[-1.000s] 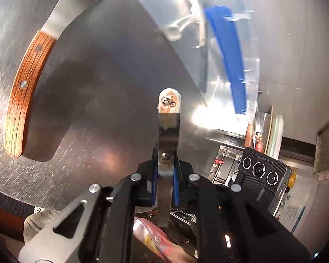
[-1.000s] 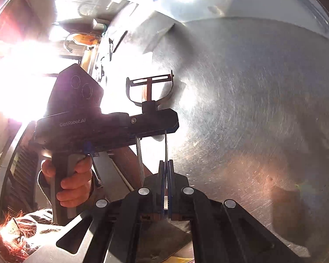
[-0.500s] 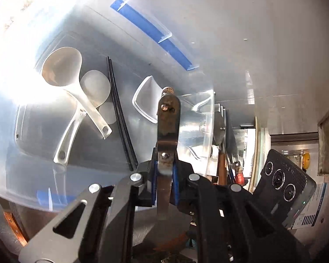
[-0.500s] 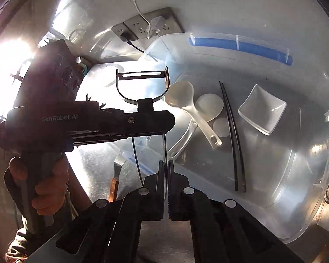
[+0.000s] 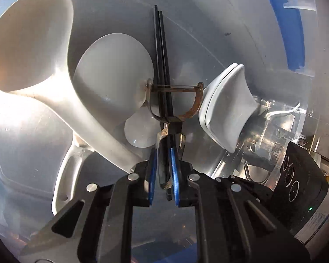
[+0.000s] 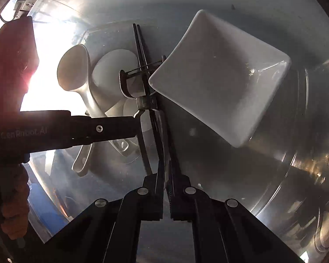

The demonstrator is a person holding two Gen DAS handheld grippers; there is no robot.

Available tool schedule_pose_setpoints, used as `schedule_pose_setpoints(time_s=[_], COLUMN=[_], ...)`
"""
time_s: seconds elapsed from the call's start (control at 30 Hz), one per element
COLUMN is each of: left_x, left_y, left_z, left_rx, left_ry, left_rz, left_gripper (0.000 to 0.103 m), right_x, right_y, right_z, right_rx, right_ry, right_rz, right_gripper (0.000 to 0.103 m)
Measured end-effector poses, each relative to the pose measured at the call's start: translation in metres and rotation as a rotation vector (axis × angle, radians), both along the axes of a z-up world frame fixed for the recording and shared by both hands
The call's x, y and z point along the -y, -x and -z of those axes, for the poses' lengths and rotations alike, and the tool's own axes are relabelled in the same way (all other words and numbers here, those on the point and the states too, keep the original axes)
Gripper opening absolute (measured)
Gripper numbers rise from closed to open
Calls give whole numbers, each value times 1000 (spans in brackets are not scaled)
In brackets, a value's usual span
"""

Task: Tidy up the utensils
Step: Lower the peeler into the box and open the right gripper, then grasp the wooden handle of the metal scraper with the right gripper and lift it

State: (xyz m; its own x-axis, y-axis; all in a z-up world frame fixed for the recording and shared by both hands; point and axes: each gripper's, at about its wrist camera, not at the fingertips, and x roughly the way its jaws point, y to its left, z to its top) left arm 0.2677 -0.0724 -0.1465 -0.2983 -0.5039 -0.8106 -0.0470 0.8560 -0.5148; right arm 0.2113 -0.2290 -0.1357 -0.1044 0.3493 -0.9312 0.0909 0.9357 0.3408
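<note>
A rusty metal Y-peeler (image 5: 175,100) hangs low inside a clear plastic bin (image 5: 230,17), just over a pair of black chopsticks (image 5: 161,65). My left gripper (image 5: 164,164) has its blue-padded jaws slightly apart around the peeler's wire handle. The peeler also shows in the right wrist view (image 6: 140,87), with the left gripper (image 6: 133,125) reaching in from the left. My right gripper (image 6: 166,175) is shut on the end of the peeler's wire handle. White plastic ladles (image 5: 33,50) and a rice paddle (image 5: 114,72) lie left of the chopsticks.
A white square dish (image 6: 221,76) lies right of the chopsticks, also seen edge-on in the left wrist view (image 5: 226,109). The bin rim carries blue tape (image 5: 291,26). Strong glare covers the left side. Steel counter shows through the bin wall at the right (image 6: 313,153).
Both grippers have carried the peeler from over the steel counter into the bin and down close to the chopsticks. The left jaws have parted slightly around the handle.
</note>
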Motion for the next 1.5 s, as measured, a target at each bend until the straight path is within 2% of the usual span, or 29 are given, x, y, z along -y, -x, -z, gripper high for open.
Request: schedule_pose_setpoints(time_s=[0.1, 0.17, 0.23, 0.27, 0.3, 0.37, 0.43, 0.5, 0.57, 0.63, 0.73, 0.9, 0.97, 1.07, 1.1, 1.13, 1.33, 1.5], left_x=[-4, -16, -41, -61, -86, -135, -189, -242, -289, -329, -373, -392, -395, -396, -395, -393, -360, -314], left_y=[6, 25, 54, 72, 89, 119, 140, 157, 167, 180, 200, 223, 228, 227, 224, 221, 200, 189], left_z=[-39, -85, -136, -160, -179, -206, -216, -211, -196, -174, -140, -91, -78, -61, -58, -54, -29, -11], left_rx=[139, 266, 426, 510, 588, 703, 784, 817, 798, 733, 624, 508, 477, 438, 428, 418, 341, 285], left_ry=[27, 85, 183, 228, 257, 254, 194, 78, -36, -82, -71, -25, -2, 33, 47, 66, 167, 253], left_rz=[35, 85, 134, 147, 151, 130, 64, -33, -163, -257, -348, -352, -353, -345, -342, -337, -282, -230], left_gripper=[11, 28, 75, 80, 81, 81, 84, 84, 84, 84, 84, 84, 84, 84, 84, 84, 84, 84], right_x=[0, -6, -21, -31, -45, -82, -129, -176, -220, -257, -288, -295, -296, -303, -308, -310, -312, -295], right_y=[10, 26, 47, 61, 78, 109, 134, 152, 160, 159, 151, 132, 130, 129, 131, 133, 156, 183], right_z=[-28, -69, -112, -132, -150, -171, -175, -159, -124, -84, -40, -4, -1, -3, -2, 0, 1, 5], right_rx=[83, 205, 344, 402, 452, 531, 573, 545, 457, 373, 298, 222, 225, 224, 225, 217, 226, 188], right_ry=[24, 44, 10, -32, -73, -123, -120, -147, -138, -114, -102, -143, -188, -188, -176, -178, -137, -173], right_rz=[-8, -26, -56, -79, -108, -196, -326, -424, -480, -491, -442, -274, -225, -206, -215, -221, -272, -311], right_gripper=[13, 23, 25, 26, 35, 48, 48, 51, 51, 51, 51, 51, 51, 50, 34, 30, 28, 24])
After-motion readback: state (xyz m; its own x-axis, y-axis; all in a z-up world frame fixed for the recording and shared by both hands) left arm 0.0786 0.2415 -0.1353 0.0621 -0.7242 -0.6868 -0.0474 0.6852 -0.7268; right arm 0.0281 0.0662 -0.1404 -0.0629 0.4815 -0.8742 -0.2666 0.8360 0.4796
